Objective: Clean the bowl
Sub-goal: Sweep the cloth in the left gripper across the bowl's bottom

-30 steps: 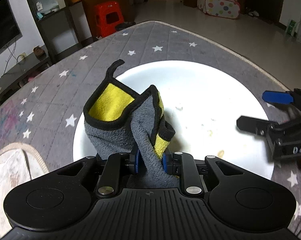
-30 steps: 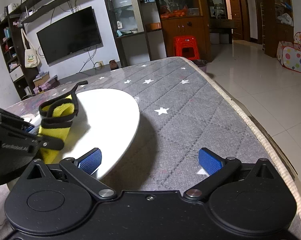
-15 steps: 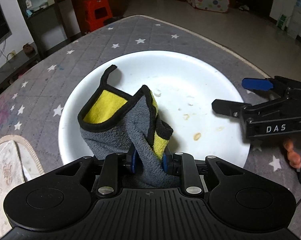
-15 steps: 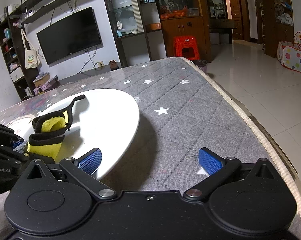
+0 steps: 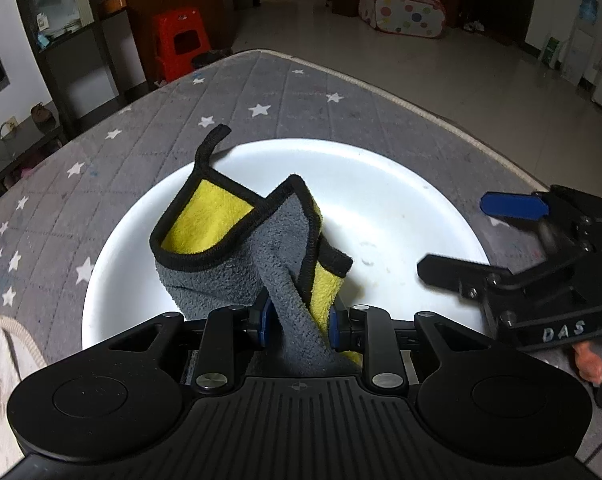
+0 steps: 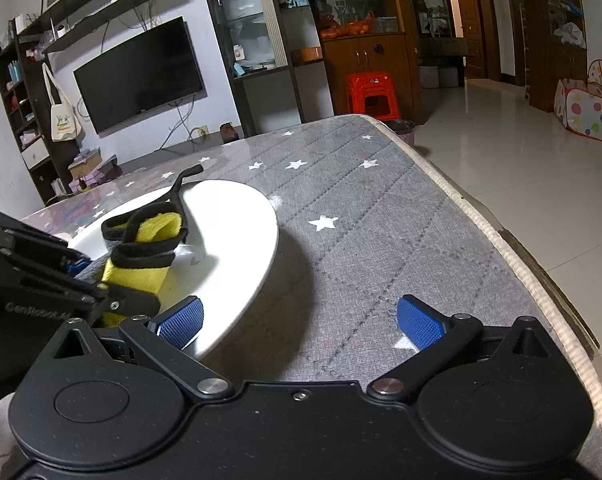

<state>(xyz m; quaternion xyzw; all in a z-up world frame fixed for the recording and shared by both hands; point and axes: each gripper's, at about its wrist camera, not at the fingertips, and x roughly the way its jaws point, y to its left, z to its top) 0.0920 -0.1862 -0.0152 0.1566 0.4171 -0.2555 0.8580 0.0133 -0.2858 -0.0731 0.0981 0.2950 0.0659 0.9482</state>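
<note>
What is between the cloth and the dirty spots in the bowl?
Nothing visible. The cloth, held in the left gripper, hangs over the bowl, and bare white surface lies between it and the spots just to its right.

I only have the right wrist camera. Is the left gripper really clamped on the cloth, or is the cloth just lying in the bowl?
Observer: Clamped. The left gripper has both blue pads pressed on the bunched grey-and-yellow cloth, which stands up inside the white bowl.
Operator: Any dirt on the bowl's floor?
Observer: Yes, small yellowish smears just right of the cloth, between it and the right gripper.
Operator: Anything on the table behind the left gripper?
Observer: A pale cloth with a beige border lies on the star-patterned table cover, beside the bowl and apart from it.
</note>
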